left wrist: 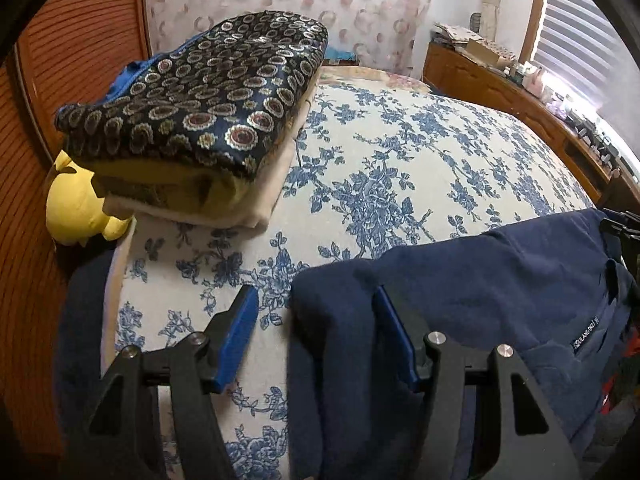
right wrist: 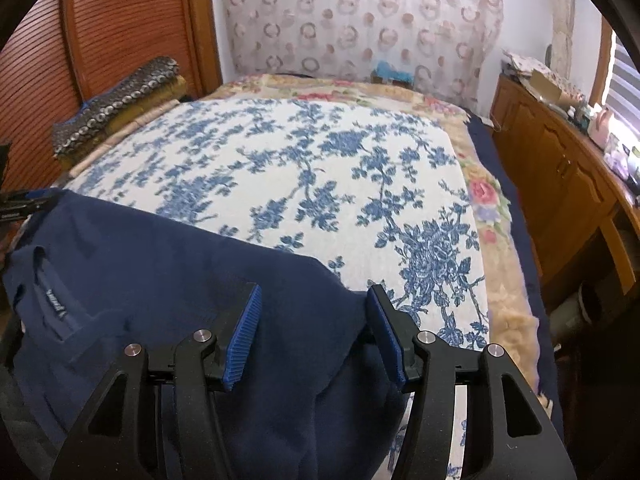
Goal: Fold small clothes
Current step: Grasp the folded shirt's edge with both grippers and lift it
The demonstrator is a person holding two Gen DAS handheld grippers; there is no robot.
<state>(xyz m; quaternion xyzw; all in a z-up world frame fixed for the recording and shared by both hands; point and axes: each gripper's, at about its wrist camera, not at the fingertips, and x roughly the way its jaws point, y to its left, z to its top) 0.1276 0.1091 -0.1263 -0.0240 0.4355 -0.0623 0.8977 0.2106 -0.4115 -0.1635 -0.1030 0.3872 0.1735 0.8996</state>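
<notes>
A navy blue garment (left wrist: 500, 280) (right wrist: 160, 260) lies spread at the near edge of the bed, its collar label (right wrist: 56, 298) showing. My left gripper (left wrist: 314, 296) stands open over the garment's left edge. One blue pad (left wrist: 240, 320) is above the bedcover and the other (left wrist: 394, 336) above the cloth. My right gripper (right wrist: 315, 290) is open over the garment's right edge. Navy cloth lies between its pads (right wrist: 242, 336) without being pinched.
The bed has a white cover with blue flowers (left wrist: 400, 160) (right wrist: 320, 168). A stack of folded cloths topped by a dark patterned one (left wrist: 200, 112) (right wrist: 116, 108) sits at the back left, above a yellow plush toy (left wrist: 76, 208). A wooden sideboard (right wrist: 560, 168) runs along the right.
</notes>
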